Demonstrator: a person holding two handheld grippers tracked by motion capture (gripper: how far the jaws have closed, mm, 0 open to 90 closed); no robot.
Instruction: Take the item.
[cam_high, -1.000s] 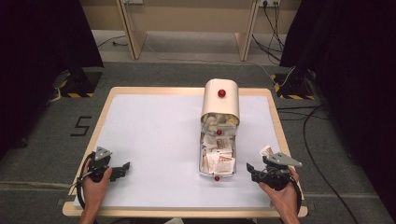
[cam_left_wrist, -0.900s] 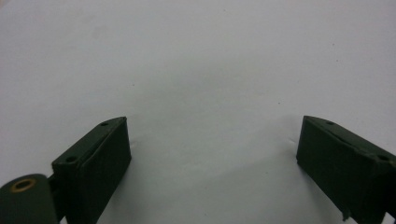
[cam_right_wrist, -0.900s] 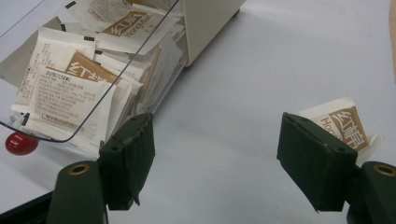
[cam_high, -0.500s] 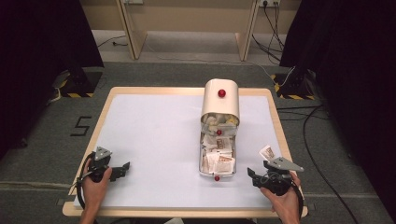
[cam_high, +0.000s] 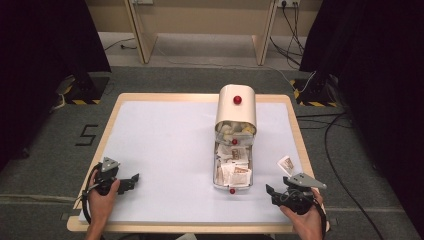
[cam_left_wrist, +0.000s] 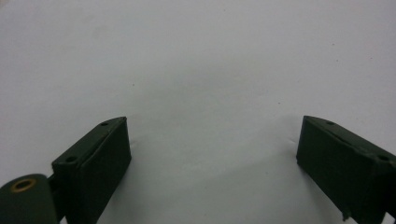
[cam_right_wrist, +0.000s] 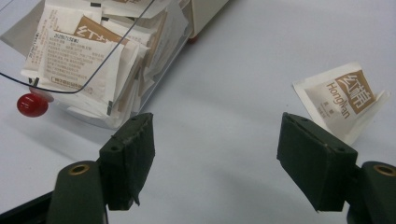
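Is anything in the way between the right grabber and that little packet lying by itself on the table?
No, nothing visible is. The right gripper is open, and bare white table lies between its jaws and the loose packet. The clear drawer of packets sits off to the other side, away from that path.

Loose sachet (cam_right_wrist: 343, 100) on the table: brown panel with white Chinese characters "红糖" and the Latin word "Hongtan", the last letters hard to make out.
Sachets in the clear tray (cam_right_wrist: 81, 60): the same brown panel with white Chinese characters on the top sachet; beneath it, lines of small grey print too fine to read.
Floor marking (cam_high: 87, 135): a large black "5" on the grey floor left of the table.
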